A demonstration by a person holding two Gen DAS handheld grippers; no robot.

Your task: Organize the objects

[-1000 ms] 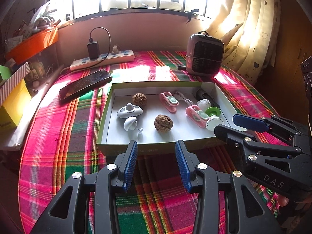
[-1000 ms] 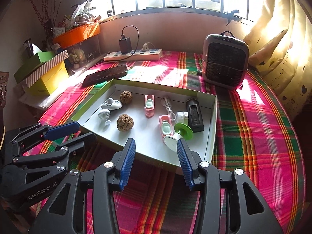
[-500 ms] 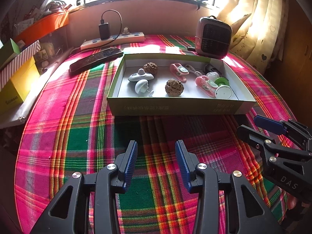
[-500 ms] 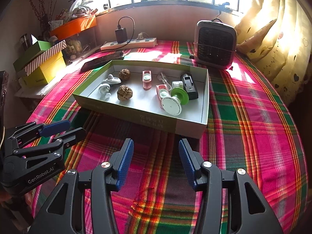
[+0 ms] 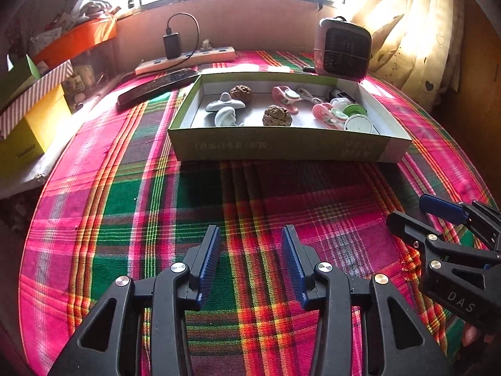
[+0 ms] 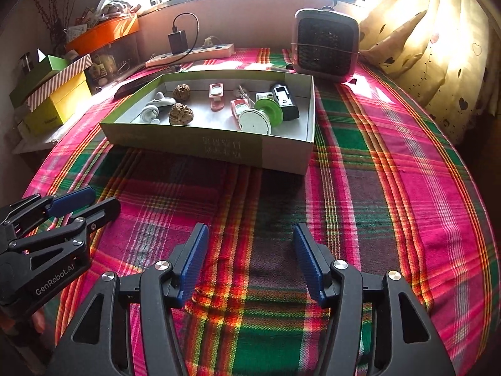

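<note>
A shallow green-and-white box [image 5: 281, 148] [image 6: 219, 147] stands on the plaid tablecloth. In it lie two brown walnuts [image 5: 277, 116] [image 6: 181, 113], two white round pieces [image 5: 224, 105] [image 6: 150, 113], two pink clips [image 5: 285, 95] [image 6: 216, 92], a green-and-white spool [image 5: 357, 120] [image 6: 260, 117] and a black device [image 6: 284, 100]. My left gripper [image 5: 250, 260] is open and empty, well in front of the box; it also shows in the right wrist view [image 6: 90, 202]. My right gripper [image 6: 250, 258] is open and empty too; it also shows in the left wrist view [image 5: 413, 211].
A small heater [image 6: 325, 50] stands behind the box to the right. A power strip with a charger [image 5: 184, 58] and a dark remote [image 5: 156, 87] lie at the back left. Yellow and striped boxes [image 6: 53, 94] are stacked at the left. Curtains hang at the right.
Both grippers have pulled back from the box toward the near side of the table. Both stay open and empty. The objects in the box have not moved.
</note>
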